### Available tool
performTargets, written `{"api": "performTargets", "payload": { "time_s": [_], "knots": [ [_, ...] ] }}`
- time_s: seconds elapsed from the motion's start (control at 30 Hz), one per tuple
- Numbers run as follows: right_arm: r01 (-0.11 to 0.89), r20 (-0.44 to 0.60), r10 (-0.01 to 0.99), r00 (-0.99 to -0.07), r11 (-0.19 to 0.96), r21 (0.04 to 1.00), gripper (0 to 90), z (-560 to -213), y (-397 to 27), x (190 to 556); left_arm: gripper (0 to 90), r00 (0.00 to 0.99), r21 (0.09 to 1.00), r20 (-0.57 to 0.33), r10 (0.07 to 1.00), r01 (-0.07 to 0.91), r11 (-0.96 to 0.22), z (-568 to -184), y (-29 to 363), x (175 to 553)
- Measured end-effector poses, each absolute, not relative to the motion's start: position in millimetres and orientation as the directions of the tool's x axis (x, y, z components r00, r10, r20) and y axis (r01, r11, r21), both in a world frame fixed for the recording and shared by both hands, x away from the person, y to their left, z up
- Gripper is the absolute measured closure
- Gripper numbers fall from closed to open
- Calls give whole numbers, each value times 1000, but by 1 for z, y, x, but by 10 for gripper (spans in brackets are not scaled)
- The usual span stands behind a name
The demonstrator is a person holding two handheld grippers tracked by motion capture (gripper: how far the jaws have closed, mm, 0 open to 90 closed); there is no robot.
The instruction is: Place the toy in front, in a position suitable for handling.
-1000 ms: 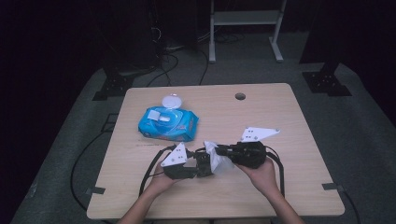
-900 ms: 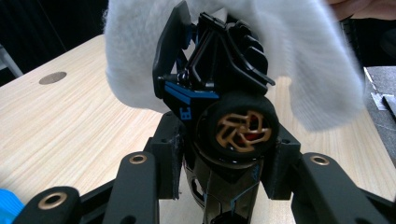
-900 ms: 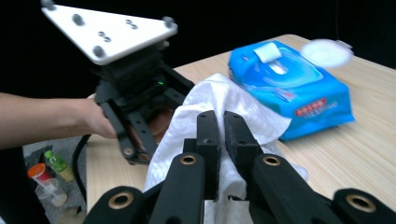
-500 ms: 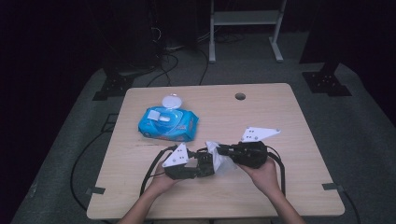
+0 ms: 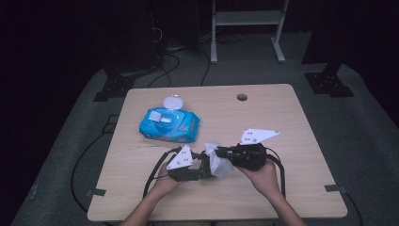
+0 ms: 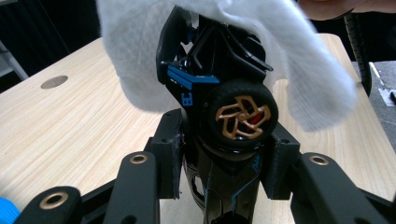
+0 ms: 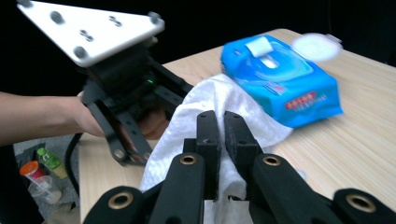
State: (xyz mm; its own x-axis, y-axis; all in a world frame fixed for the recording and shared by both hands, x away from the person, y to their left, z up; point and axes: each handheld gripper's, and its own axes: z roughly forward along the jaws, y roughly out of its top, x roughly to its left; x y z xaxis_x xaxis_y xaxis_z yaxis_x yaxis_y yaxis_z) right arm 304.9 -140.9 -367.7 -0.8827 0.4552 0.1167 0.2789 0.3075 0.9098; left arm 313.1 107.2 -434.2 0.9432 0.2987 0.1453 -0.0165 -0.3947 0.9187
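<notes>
While I look down from the high view, I count one wooden table (image 5: 291,141), one soft blue pack of wipes (image 5: 170,125) with its round white lid open, and one white wipe (image 5: 220,162) between my two grippers near the front edge.

From the left gripper view, my left gripper (image 6: 223,156) squeezes one shiny black toy car (image 6: 219,93) with a gold wheel, and the fuzzy wipe hangs over it.

From the right gripper view, my right gripper (image 7: 223,135) pinches the crinkly wipe tight.

Black toy car (image 6: 219,107) with bronze wheel, white wipe (image 6: 303,70) draped over it
</notes>
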Motion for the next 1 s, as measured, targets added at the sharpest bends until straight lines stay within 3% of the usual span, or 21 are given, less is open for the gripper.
{"api": "performTargets", "payload": {
  "time_s": [1.0],
  "knots": [
    [265,93,440,-893,349,899,850,-366,-126,302,571,943,920,159,294,-33,-390,-438,103,309]
  ]
}}
